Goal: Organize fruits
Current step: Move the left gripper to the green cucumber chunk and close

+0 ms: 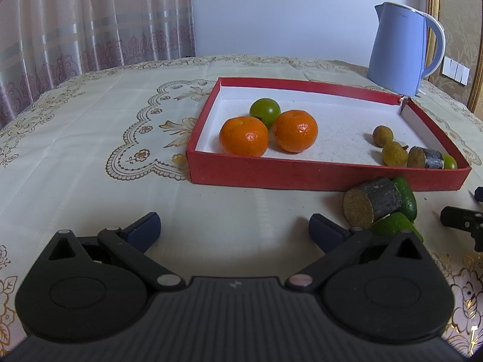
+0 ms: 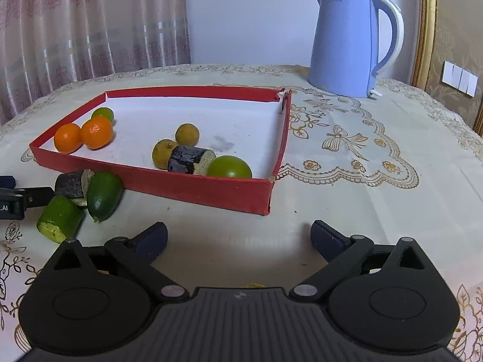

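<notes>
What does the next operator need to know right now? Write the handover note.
Left gripper: open, holding nothing, low over the table.
Right gripper: open, holding nothing.
Red tray holds two oranges, a green fruit behind them, two brown fruits, a dark cane piece and another green fruit.
Left outside, against the tray's front wall: a cane piece, a whole green fruit, a cut green piece. Move those in.
</notes>
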